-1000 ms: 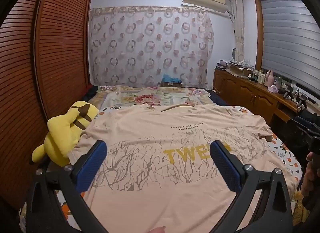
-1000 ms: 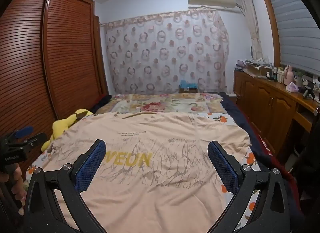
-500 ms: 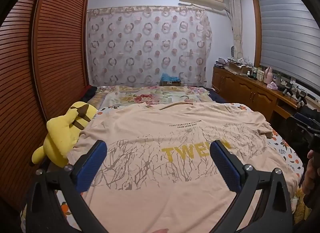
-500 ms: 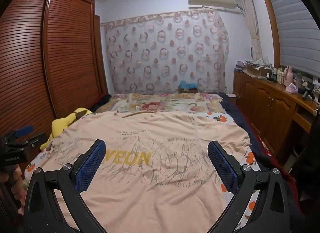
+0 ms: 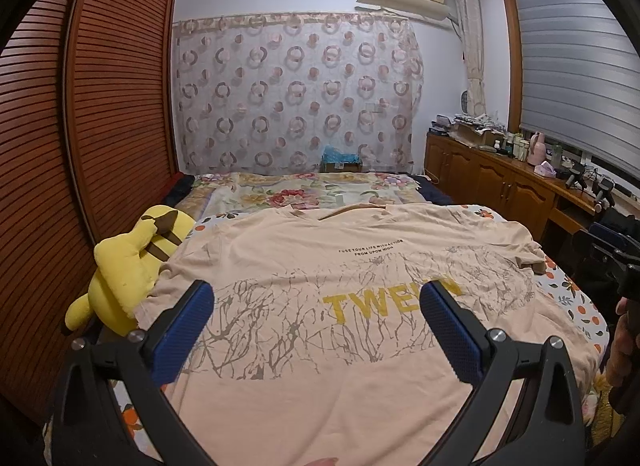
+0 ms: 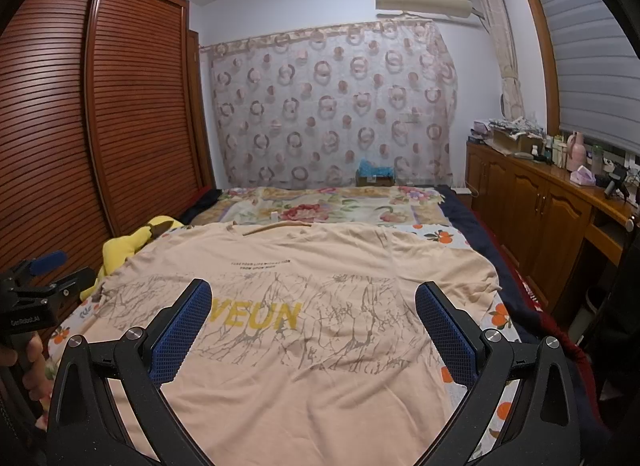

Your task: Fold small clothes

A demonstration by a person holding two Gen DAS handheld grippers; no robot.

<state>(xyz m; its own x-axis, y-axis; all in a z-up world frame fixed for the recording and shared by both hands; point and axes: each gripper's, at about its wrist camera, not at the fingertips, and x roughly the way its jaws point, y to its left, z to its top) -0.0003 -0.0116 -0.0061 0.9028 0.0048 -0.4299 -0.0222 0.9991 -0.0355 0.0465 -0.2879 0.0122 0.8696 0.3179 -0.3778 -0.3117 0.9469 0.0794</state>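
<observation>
We're hovering both the left tongs (image 5: 316, 302) and right tongs (image 6: 313, 300) wide open with nothing in them, the peach t-shirt (image 5: 320, 366) lying flat on the bed (image 5: 320, 189) just ahead, under both.

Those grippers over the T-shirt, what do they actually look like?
Each gripper, left and right, is a black plastic fork with silver screws and two blue, dimpled fingers. White lettering marks the left gripper's body in the right wrist view, too small to read.
</observation>
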